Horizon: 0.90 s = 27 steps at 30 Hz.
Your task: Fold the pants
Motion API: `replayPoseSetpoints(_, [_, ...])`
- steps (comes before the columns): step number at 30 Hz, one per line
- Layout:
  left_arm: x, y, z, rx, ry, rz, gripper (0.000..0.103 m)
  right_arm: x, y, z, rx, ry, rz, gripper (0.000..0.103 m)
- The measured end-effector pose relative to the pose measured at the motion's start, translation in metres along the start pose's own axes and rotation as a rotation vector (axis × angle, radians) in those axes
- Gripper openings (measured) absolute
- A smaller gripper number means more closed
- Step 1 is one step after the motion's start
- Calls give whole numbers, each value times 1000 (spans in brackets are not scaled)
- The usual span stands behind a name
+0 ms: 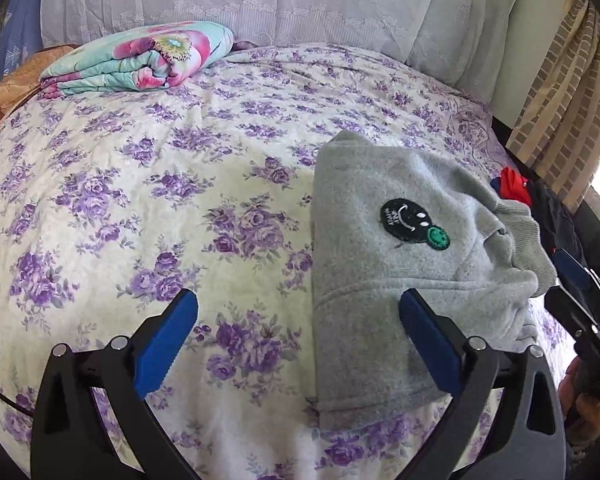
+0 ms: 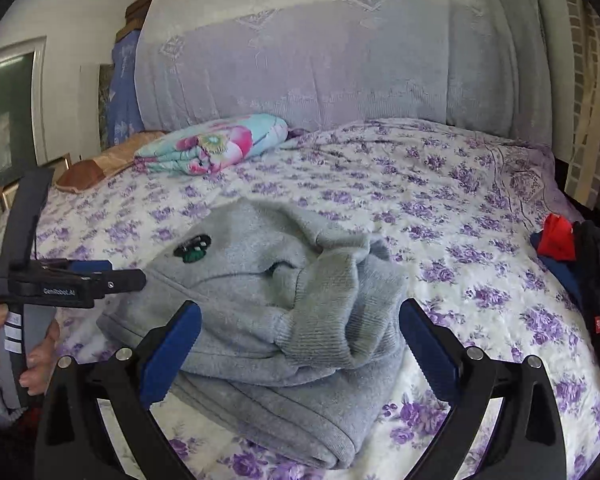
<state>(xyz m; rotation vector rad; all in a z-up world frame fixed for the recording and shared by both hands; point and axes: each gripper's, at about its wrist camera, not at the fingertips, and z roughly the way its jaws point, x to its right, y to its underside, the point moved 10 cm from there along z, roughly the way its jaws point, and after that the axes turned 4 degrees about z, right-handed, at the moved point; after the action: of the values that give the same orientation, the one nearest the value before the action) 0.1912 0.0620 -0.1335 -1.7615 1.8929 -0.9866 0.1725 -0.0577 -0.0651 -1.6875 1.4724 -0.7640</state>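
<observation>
The grey fleece pants (image 1: 384, 264) lie folded into a bundle on the bed, with a black and green smiley patch (image 1: 414, 222) on top and ribbed cuffs (image 2: 336, 312) piled at one end. They also show in the right wrist view (image 2: 260, 304). My left gripper (image 1: 298, 334) is open and empty, its right finger over the bundle's near edge. My right gripper (image 2: 300, 340) is open and empty, its jaws standing either side of the cuffs without holding them. The left gripper also shows at the left of the right wrist view (image 2: 112, 276).
The bed has a white cover with purple flowers (image 1: 140, 200). A folded floral blanket (image 1: 148, 56) lies at the far left by the grey-covered headboard (image 2: 340, 52). Red and dark clothes (image 2: 568, 240) sit at the bed's right edge. A curtain (image 1: 560, 100) hangs at right.
</observation>
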Motion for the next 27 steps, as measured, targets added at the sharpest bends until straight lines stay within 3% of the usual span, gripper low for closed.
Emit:
replayPoseSetpoints(2, [-2, 9, 10, -34, 6, -1, 99, 5, 29, 26, -134, 23, 5, 99])
replayPoseSetpoints(3, [-2, 13, 14, -42, 19, -4, 99, 9, 40, 31, -159, -20, 54, 100])
replayPoseSetpoints(6, [-3, 16, 16, -43, 53, -15, 99, 20, 53, 29, -199, -118, 183, 100])
replayPoseSetpoints(9, [-2, 10, 12, -40, 77, -22, 99, 19, 56, 28, -188, -127, 187, 100])
replayPoseSetpoints(13, [-6, -34, -2, 20, 13, 35, 99, 18, 56, 27, -172, -138, 195, 100])
replayPoseSetpoints(17, [-6, -96, 11, 41, -9, 97, 99, 19, 56, 27, -170, -138, 194, 100])
replayPoseSetpoints(19, [-4, -119, 29, 23, -14, 132, 98, 19, 57, 27, -170, -141, 195, 100])
replayPoseSetpoints(21, [7, -132, 45, -17, 45, 168, 98, 18, 57, 27, -170, -144, 196, 100])
replayPoseSetpoints(23, [20, -134, 57, -63, 76, 219, 98, 18, 57, 27, -172, -152, 201, 100])
replayPoseSetpoints(27, [36, -120, 82, -177, 70, 335, 98, 20, 58, 28, -176, -168, 214, 100])
